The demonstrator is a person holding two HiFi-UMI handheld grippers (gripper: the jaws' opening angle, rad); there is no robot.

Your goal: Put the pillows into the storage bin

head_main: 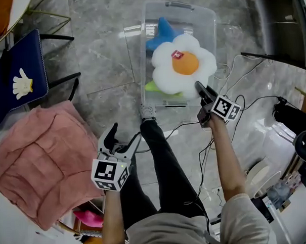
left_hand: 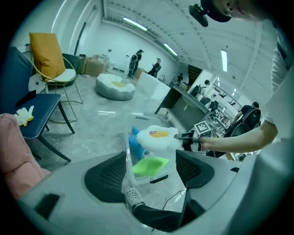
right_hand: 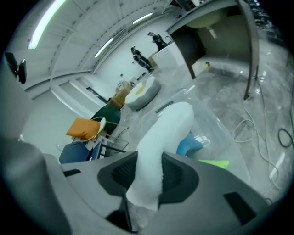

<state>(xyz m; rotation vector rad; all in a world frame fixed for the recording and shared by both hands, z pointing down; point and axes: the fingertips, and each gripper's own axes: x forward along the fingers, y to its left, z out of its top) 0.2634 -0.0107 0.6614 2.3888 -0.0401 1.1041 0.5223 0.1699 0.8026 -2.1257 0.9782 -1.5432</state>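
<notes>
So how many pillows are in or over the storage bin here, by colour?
white flower pillow, gripped by the right gripper over the storage bin: 1
blue pillow, in the bin: 1
green pillow, in the bin: 1
Total: 3

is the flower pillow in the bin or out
Not fully in: the flower pillow sits in the mouth of the storage bin, over a blue pillow, right gripper clamped on its edge.
</notes>
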